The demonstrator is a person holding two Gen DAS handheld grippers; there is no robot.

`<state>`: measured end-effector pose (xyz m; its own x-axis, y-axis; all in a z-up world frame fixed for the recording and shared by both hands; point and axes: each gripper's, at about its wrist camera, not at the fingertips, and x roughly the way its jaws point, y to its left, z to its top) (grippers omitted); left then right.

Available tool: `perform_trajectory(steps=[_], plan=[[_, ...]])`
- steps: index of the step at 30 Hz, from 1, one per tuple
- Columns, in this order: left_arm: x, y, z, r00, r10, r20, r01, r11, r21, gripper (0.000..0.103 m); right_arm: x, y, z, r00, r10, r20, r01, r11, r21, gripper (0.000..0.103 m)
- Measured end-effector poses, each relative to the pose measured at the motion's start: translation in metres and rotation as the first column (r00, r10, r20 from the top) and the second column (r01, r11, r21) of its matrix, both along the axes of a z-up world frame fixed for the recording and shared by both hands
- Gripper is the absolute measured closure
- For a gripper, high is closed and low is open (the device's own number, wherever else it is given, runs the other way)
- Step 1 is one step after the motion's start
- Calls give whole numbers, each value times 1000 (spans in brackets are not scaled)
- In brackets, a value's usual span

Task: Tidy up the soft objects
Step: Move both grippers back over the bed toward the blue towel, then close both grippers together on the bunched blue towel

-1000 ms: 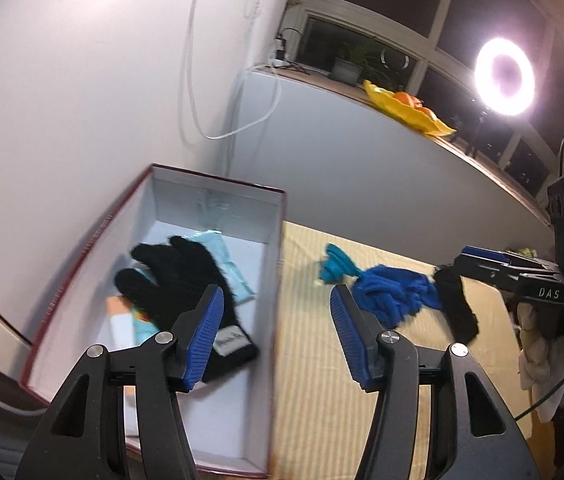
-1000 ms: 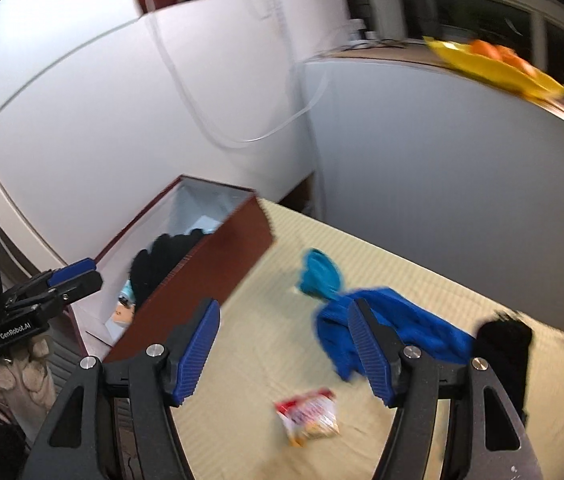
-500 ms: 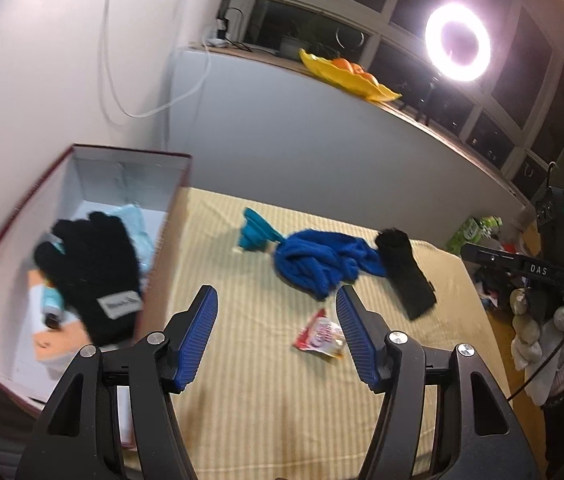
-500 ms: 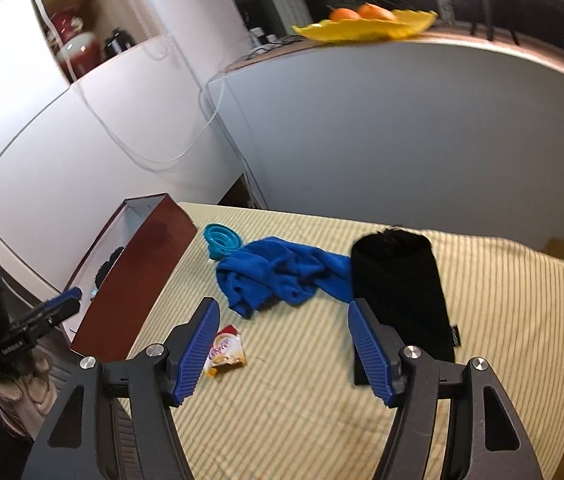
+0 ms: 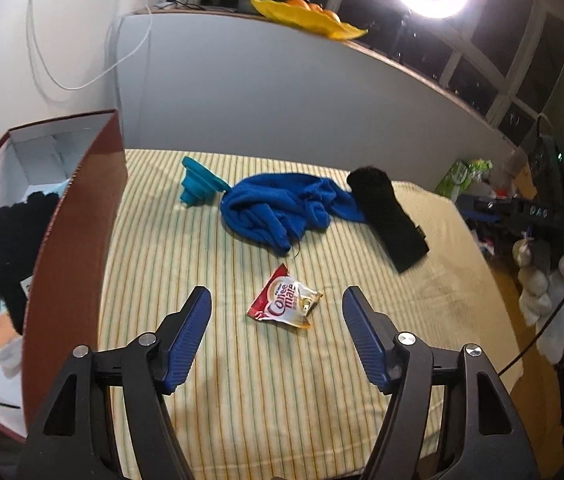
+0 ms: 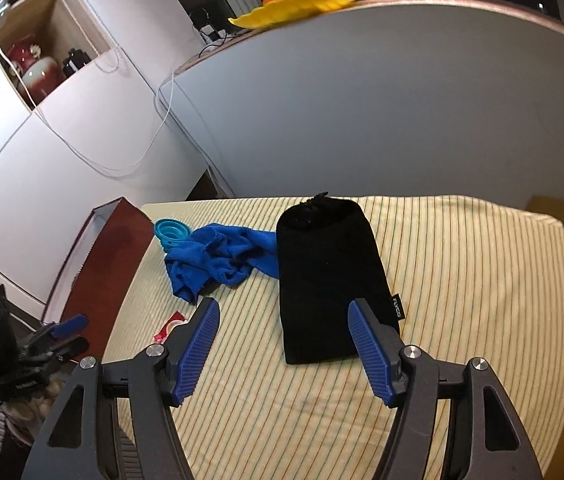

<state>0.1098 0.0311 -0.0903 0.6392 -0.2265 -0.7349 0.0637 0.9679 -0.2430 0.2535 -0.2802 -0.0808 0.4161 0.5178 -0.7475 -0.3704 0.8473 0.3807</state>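
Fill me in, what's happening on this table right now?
A person is sorting soft things into the box, which already holds a black glove. Both hand-held grippers are open and empty: the left hovers over a coffee sachet, the right over the black pouch. A blue towel waits.

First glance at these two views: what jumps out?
The blue towel lies crumpled mid-table, its far end touching the black pouch lying flat ahead of the open right gripper. A red sachet lies alone on the striped cloth ahead of the open left gripper. At the table's left edge, the red box holds a black glove.
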Motion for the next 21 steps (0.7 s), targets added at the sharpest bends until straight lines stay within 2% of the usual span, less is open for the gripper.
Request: perform_trajectory(steps=[4,12,19,21], plan=[[6,-9,-4,1000,-18,-13,18,1000,9,35,8,7,2,999,30,11,-30,1000,4,40],[9,-13,-11,999,-24,-25,24,1000,6,35,38,78,1,984,179,-10,-179,984,-13,40],[15,6,-20,998,50,-32,-50,999,-20,35,67,133,-16,971,236,-47,-239,969,-66,40],[18,6,-22,999,42,-34,-43,999,-34,35,73,142,-20,968,245,-59,-249,966,-73,40]])
